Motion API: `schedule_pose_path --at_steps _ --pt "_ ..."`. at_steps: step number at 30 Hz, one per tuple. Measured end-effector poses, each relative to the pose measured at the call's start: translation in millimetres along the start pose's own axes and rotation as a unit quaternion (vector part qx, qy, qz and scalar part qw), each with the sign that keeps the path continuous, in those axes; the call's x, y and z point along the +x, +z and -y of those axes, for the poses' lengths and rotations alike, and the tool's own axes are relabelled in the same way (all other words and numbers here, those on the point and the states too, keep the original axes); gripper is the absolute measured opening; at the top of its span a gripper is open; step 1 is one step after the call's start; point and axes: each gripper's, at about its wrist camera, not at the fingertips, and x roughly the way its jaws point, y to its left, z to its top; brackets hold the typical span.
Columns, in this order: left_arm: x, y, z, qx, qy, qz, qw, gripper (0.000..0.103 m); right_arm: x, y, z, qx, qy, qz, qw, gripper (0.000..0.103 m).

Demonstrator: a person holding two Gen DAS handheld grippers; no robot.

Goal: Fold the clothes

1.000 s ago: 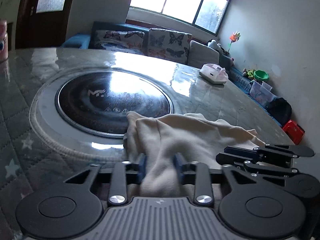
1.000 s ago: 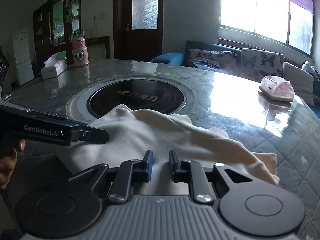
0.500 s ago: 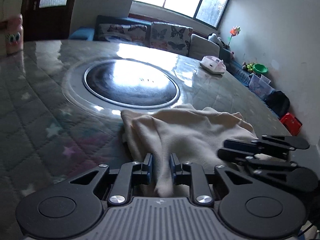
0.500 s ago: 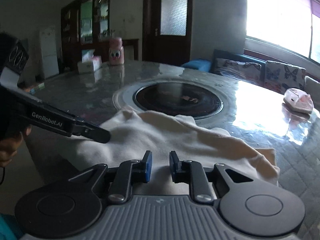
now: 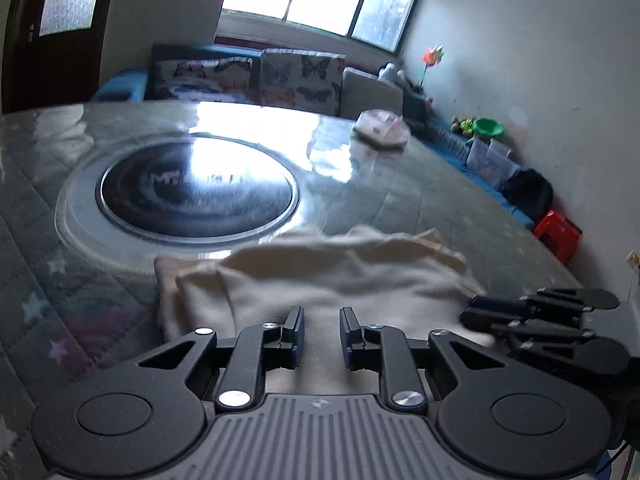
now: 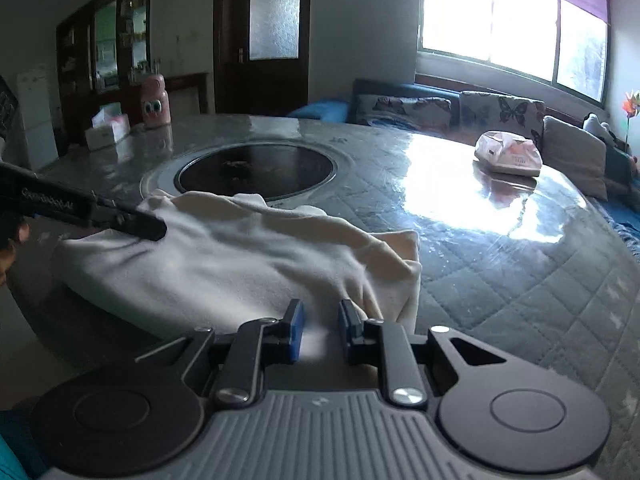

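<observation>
On the quilted table [image 6: 520, 280], at six o'clock from its dark round inset [image 6: 256, 170], the cream garment [image 6: 240, 264] looks soft, light and floppy, its near hem pinched by both nearly closed claws, left gripper [image 5: 320, 330] and right gripper [image 6: 320, 330], best held at the corners.

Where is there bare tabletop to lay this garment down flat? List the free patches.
Free: the quilted table cover between the cream garment and the tissue pack; also the starred cover left of the garment. Crowded: the near edge, where both tongs grip the cloth, and the far corner with the tissue box and pink bottle.
</observation>
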Motion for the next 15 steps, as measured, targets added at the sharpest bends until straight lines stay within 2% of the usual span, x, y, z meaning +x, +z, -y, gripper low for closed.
schedule_pose_path --at_steps 5,8,12,15 --pt "-2 1 0 0.0 0.005 0.003 1.0 0.022 -5 18 4 -0.003 0.017 0.021 1.0 0.018" --pt "-3 0 -1 -0.002 0.011 0.004 0.9999 0.023 7 27 6 -0.012 0.015 0.024 1.0 0.018" --pt "-4 -2 -5 -0.01 0.026 0.003 0.9996 0.037 35 29 11 -0.008 0.014 0.002 1.0 0.018" --pt "-7 -4 -11 -0.023 0.03 -0.001 0.9993 0.038 40 25 12 -0.013 0.006 -0.001 1.0 0.018"
